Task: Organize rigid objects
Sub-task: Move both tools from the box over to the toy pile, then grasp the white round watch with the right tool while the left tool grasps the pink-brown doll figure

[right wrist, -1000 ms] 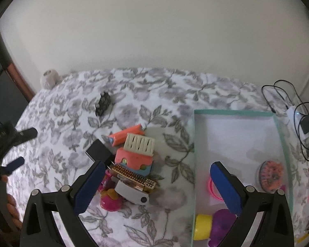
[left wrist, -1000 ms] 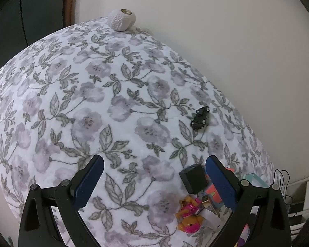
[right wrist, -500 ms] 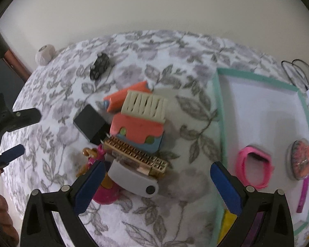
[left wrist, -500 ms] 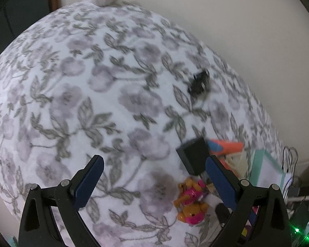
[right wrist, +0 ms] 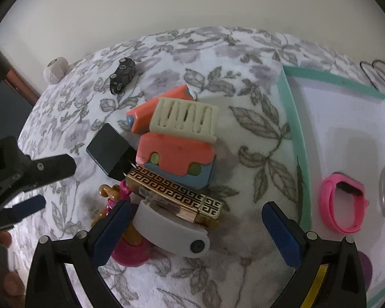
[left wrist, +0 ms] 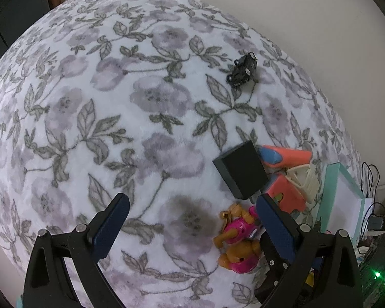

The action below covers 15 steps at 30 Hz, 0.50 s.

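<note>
The left claw (left wrist: 190, 214) is being held released and empty over the floral bed cover (left wrist: 95, 107); to its right, the right claw (right wrist: 196, 220), likewise released, is being lowered over the toy pile beside the tray (right wrist: 292, 128). Next, the grey clip (right wrist: 170, 233) is probably being targeted, needing a clench and a carry into that tray

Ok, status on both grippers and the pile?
Both grippers open, empty. Right gripper over gold box in pile. Left gripper beside it. Tray right, nothing blocking.
</note>
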### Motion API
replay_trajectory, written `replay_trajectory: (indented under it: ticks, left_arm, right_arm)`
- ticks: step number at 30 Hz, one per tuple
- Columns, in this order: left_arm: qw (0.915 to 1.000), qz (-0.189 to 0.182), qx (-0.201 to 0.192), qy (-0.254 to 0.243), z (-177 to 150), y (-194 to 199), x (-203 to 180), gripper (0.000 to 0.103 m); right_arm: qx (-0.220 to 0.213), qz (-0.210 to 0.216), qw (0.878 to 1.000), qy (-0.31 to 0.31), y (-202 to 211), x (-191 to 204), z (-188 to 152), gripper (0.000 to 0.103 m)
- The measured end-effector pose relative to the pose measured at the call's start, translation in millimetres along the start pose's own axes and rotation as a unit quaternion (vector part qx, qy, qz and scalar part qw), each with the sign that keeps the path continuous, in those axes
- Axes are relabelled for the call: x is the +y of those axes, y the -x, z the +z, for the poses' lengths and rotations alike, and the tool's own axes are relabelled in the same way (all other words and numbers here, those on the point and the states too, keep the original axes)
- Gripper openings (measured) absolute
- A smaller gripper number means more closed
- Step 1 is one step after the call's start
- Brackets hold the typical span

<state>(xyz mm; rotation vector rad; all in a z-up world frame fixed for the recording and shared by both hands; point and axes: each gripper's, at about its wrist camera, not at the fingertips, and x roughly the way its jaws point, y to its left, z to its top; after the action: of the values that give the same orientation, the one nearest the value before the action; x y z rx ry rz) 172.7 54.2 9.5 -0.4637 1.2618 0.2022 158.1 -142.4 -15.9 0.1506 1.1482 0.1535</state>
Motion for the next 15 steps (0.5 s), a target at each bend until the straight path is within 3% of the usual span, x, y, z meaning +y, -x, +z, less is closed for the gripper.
replay_trajectory:
  ticks: [4,15]
  left_arm:
    - [0.9999,0.004,0.002,-0.015,-5,-2,-10,0.099]
    - [0.9993,-0.008,0.031,-0.022,-17,-14,-26,0.099]
  right_arm:
    - [0.013,0.011,1.000,-0.002,1,-4,0,0.103]
    - [0.044,0.066,0.997,-0.013,4,-5,0,0.078]
